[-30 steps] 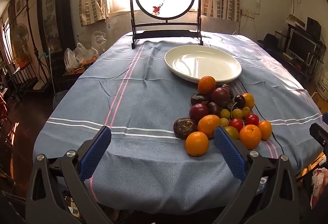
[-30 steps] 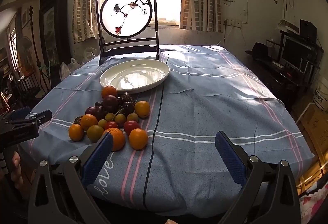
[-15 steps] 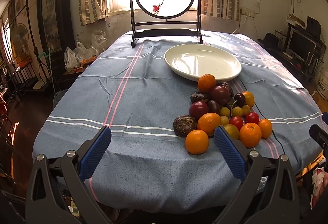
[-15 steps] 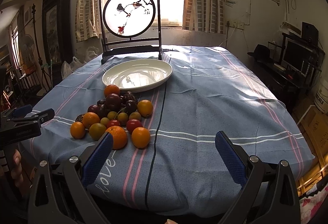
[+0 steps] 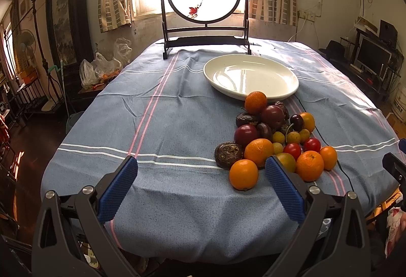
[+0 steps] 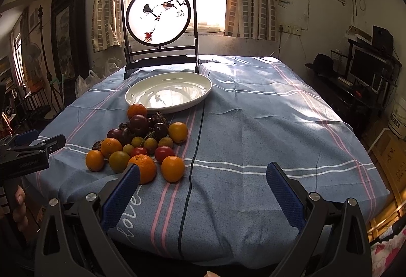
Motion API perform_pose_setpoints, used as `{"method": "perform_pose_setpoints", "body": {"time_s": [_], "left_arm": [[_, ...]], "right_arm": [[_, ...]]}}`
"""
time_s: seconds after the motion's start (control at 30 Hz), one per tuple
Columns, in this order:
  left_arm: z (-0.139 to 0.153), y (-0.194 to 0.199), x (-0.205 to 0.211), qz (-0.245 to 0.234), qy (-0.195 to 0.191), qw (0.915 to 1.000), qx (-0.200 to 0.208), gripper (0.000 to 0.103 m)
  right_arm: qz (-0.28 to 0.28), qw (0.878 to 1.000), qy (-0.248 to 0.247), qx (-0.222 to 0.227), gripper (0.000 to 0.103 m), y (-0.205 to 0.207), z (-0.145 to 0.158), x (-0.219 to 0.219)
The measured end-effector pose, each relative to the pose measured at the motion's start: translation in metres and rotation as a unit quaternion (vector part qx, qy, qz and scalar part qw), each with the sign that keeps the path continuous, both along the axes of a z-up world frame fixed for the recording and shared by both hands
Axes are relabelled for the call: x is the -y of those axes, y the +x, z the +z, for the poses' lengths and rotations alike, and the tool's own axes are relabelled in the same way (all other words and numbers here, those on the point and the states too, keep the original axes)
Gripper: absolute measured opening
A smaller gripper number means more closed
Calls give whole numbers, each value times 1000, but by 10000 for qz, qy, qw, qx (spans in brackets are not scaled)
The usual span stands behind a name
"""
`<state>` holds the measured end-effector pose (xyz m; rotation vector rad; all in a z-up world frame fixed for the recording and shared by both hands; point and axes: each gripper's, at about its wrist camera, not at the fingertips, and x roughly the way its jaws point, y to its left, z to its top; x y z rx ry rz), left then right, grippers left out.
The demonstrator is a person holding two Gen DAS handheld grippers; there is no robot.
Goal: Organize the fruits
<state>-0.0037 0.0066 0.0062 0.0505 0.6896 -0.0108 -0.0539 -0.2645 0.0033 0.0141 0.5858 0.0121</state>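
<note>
Ahead of the left gripper's (image 5: 200, 173) spread fingers (image 5: 118, 189) lies bare tablecloth (image 5: 162, 114). The fruit pile (image 5: 274, 140) sits just beyond its right finger, the plate (image 5: 251, 76) behind the pile, the framed screen (image 5: 204, 5) farther back. The pile lies just past the right gripper's (image 6: 201, 179) left finger (image 6: 120, 197), a cable (image 6: 195, 150) running between its fingers.

A pile of fruit (image 5: 275, 140) is heaped on the cloth-covered bench (image 5: 165, 124): oranges, dark plums, red cherry tomatoes, small yellow-green fruits and wrinkled brown ones, all touching. Just beyond it, a white plate (image 5: 251, 76) is set flat and holds nothing; the farthest orange (image 5: 255, 102) lies against its rim.
</note>
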Motion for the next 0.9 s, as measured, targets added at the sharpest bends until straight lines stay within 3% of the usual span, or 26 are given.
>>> {"method": "perform_pose_setpoints", "body": {"time_s": [0.9], "left_arm": [[0, -7, -2, 15, 30, 10000, 17, 98]], "right_arm": [[-14, 10000, 18, -11, 100, 0, -2, 1]]}}
